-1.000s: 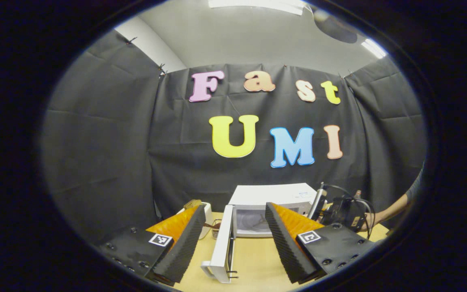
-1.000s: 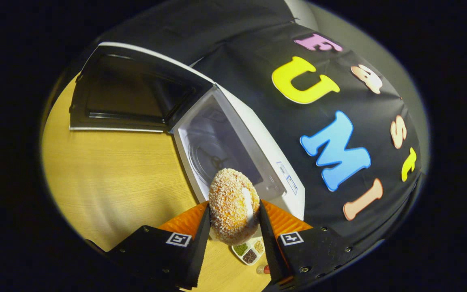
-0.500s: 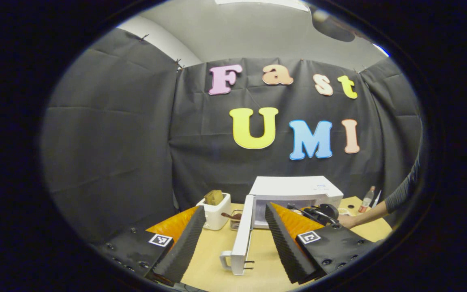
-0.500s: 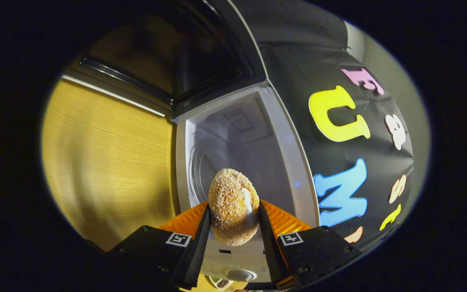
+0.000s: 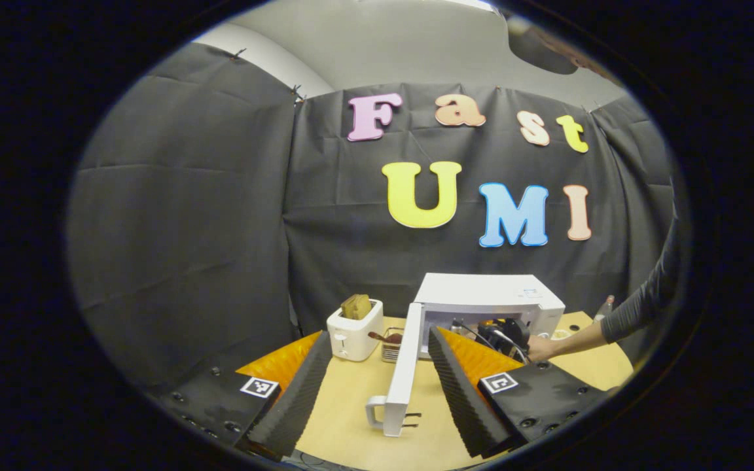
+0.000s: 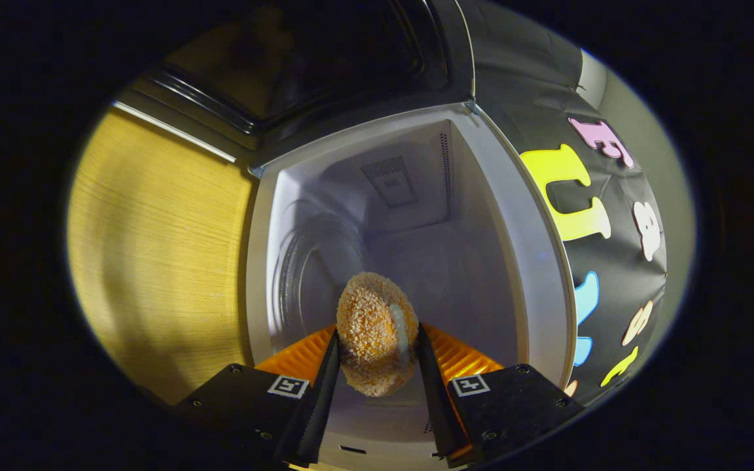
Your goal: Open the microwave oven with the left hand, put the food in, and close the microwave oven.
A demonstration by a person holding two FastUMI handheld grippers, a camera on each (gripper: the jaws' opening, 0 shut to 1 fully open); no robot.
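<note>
Wooden and yellow, the counter (image 5: 351, 418) holds a white microwave oven (image 5: 482, 301) with black cloth hanging behind it. Its door (image 5: 403, 373) is swung wide open and stands out toward the front, with a handle (image 5: 374, 412) at the near end. The food (image 6: 374, 333) is a round crumbly ball, and the right tool (image 6: 374, 366) holds it tight, one finger pressing on each side. In the right gripper view the ball sits at the mouth of the oven, with the pale inside walls and the round glass plate (image 6: 311, 275) behind it. I cannot tell if the ball touches the oven floor. In the left gripper view a hand (image 5: 539, 348) with a grey sleeve (image 5: 645, 301) holds that tool at the oven's opening. The left tool (image 5: 377, 386) is spread wide with nothing in it, and the open door shows between its fingers, apart from them. A white toaster (image 5: 355, 333) with bread in it stands left of the oven, and a small basket (image 5: 391, 347) sits just beside it.
</note>
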